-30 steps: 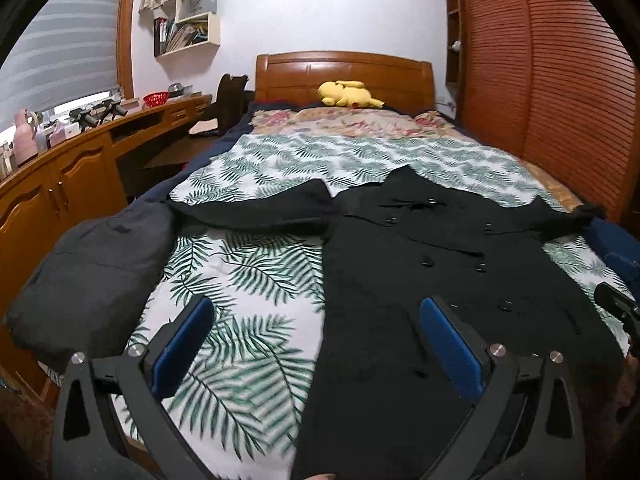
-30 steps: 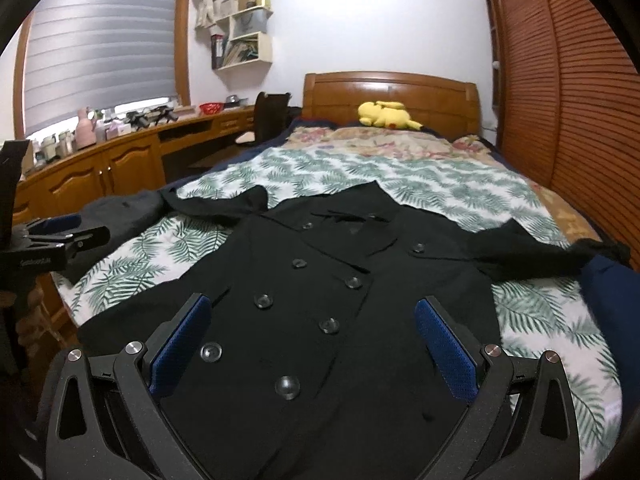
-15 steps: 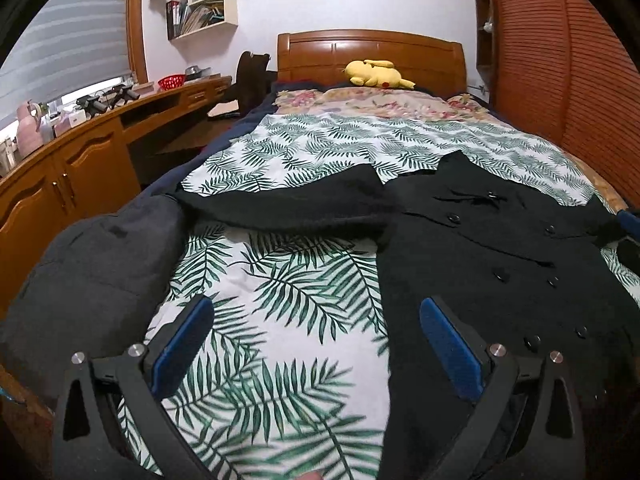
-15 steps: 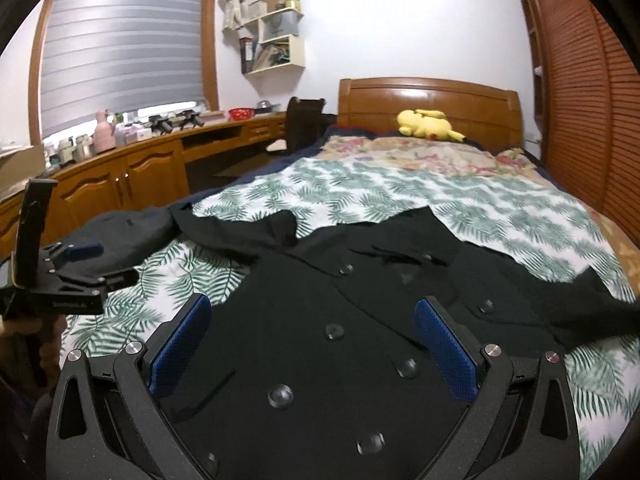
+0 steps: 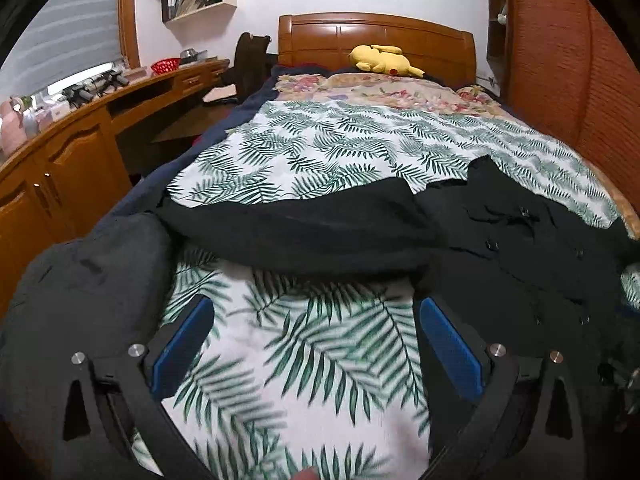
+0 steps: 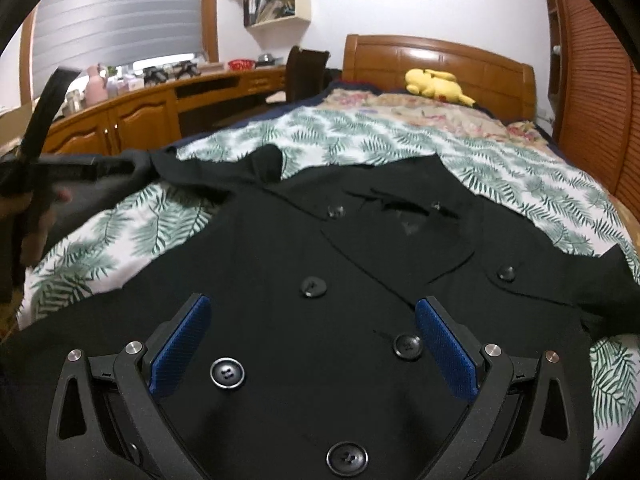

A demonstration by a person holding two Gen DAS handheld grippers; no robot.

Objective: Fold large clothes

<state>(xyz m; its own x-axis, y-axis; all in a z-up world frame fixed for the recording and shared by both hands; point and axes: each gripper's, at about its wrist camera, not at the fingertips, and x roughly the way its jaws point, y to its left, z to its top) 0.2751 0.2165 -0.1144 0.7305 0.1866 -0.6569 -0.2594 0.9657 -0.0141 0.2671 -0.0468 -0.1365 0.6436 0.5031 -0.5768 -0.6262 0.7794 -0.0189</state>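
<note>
Black coat [image 6: 320,264], green-leaf white bedspread [image 5: 320,152], yellow plush [image 5: 384,60], blue-padded fingers [image 6: 182,340]

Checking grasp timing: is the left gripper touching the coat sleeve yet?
Apart. In the left wrist view the left gripper is open over bare leaf-print bedspread, and the black coat sleeve lies beyond its fingertips.

Both your cams sit low at the foot of the bed [image 5: 360,148], facing the headboard [image 6: 440,56]. Left wrist cam looks out between its wide-spread claw [image 5: 316,340] close over the leaf-print sheet, with the black coat [image 5: 520,248] to its right. Right wrist cam hangs close over the coat's buttoned front — its claw [image 6: 312,340] is also spread. Shared: coat, headboard, yellow plush [image 6: 436,84], wooden bench [image 5: 80,140] on the left.
</note>
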